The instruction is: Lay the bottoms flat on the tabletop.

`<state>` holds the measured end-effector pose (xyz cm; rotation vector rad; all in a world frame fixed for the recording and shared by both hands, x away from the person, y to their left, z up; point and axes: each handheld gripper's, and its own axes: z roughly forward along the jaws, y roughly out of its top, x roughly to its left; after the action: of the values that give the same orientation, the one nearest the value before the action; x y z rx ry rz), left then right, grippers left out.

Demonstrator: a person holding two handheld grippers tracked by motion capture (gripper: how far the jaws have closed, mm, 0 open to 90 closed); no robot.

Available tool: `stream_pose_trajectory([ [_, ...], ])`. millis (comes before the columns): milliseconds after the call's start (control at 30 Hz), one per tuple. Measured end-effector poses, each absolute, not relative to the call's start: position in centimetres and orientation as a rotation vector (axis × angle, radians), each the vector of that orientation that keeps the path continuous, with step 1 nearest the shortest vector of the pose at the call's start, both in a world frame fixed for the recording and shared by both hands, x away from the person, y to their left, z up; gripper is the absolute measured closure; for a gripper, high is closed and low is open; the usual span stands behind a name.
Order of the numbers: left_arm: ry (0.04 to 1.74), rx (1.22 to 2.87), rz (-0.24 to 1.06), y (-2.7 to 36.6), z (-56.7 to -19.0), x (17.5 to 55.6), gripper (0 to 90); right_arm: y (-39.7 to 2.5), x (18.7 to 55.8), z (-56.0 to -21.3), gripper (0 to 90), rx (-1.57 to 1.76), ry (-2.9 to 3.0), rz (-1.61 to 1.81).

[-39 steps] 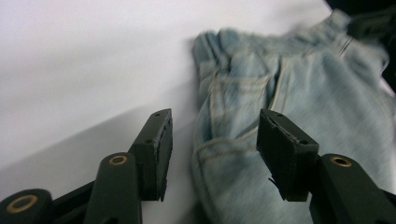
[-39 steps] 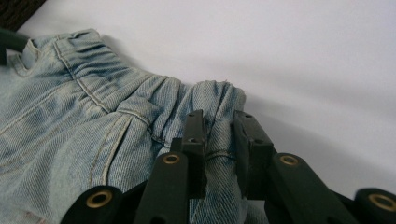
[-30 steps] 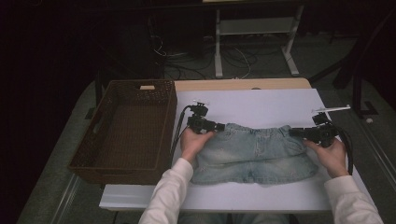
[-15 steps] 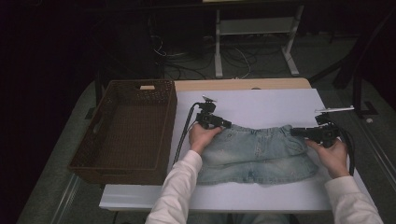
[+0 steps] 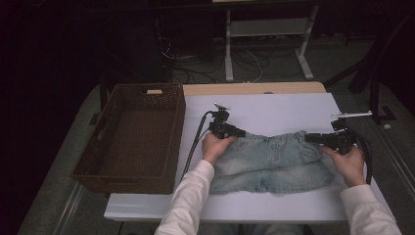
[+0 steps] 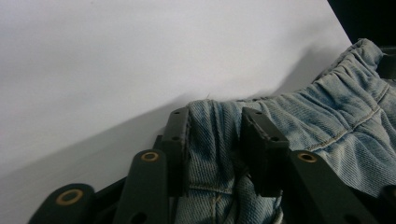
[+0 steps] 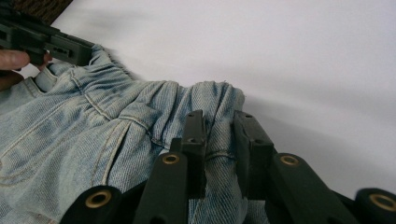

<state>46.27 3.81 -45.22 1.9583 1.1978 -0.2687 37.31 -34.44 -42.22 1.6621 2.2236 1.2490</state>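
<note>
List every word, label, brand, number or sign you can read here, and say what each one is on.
None can be read.
Denim shorts: no tag or print legible; only stitching shows in either gripper view.
Wicker basket: plain weave; the pale patch at its far rim carries nothing readable.
Left gripper and right gripper: plain black jaws with brass rivets, no markings.
White table: blank.

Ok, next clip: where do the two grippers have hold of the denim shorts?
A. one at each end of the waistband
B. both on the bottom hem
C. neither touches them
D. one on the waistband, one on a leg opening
A: the left gripper and the right gripper each have their jaws closed on bunched cloth at opposite ends of the waistband of the denim shorts, which lie flat on the white table.
</note>
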Motion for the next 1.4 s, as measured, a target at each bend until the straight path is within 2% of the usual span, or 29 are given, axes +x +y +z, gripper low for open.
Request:
stream_pose_trajectory([
  [200,1.252,1.861,-0.362,4.4,-46.0,46.4,72.9,-34.5,37.5,-42.4,74.1,1.667,2.227,1.248],
  [567,1.213,1.823,-0.358,4.9,-46.5,45.7,78.8,-34.5,37.5,-42.7,74.0,1.672,2.231,1.254],
  [867,1.182,1.885,-0.24,4.6,-45.5,45.0,79.7,-34.6,37.7,-42.8,73.9,1.668,2.234,1.279],
  [1400,1.147,1.829,-0.095,5.8,-42.6,45.8,80.7,-34.0,40.1,-41.3,73.9,1.606,2.217,1.35],
])
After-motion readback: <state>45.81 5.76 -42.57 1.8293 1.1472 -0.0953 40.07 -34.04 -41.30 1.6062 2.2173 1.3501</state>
